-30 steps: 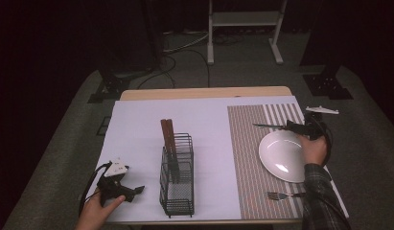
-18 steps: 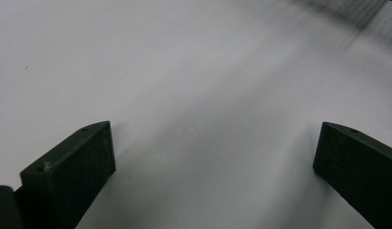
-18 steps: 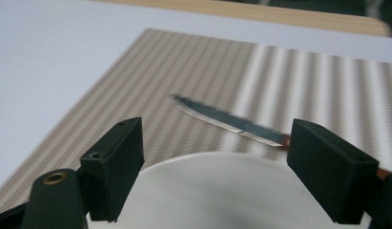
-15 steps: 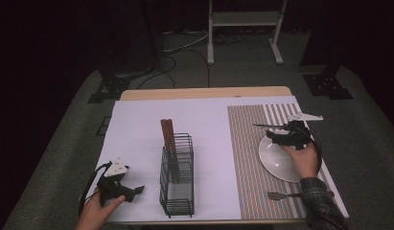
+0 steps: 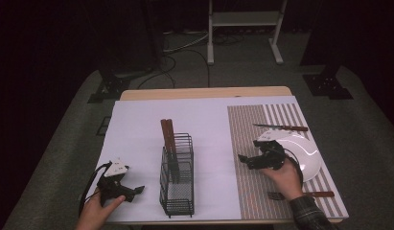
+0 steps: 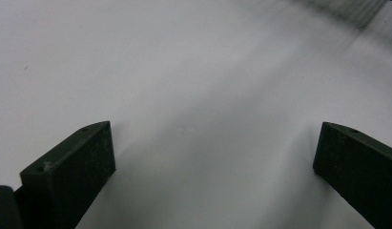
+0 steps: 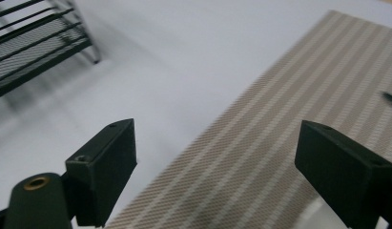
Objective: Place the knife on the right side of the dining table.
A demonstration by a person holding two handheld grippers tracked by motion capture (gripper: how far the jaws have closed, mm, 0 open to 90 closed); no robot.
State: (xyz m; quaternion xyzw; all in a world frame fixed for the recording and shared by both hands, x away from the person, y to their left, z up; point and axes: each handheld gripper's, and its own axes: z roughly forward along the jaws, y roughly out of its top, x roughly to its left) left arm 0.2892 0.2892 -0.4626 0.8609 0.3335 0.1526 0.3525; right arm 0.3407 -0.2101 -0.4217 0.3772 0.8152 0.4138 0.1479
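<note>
- Fork point(image 5: 280, 195) first: it lies at the near edge of the striped placemat point(image 5: 247, 143), just beside your right wrist, with its long axis running left to right, tines to the left and brown handle to the right.
- Your left gripper point(image 5: 137, 189) rests low on the white sheet point(image 5: 137, 124) near the table's front left corner. In the left gripper view its jaws stand wide apart with bare sheet between them.
- Your right gripper point(image 5: 243, 159) hovers over the placemat at the plate's point(image 5: 309, 153) left rim, pointing left toward the wire rack point(image 5: 178, 189). In the right gripper view its jaws are spread wide and hold nothing; striped mat and white sheet lie between them.
- The relation that matters: the right hand is far nearer the cutlery than the left, but the jaws point away from it. The fork sits behind and below them, toward you.
- The rack stands between your two hands, with two brown handles point(image 5: 168, 136) upright at its far end; what they belong to is probably cutlery, though the view is too small to say.
- Farthest out, a knife point(image 5: 280, 127) lies beyond the plate, long axis also left to right.
</note>
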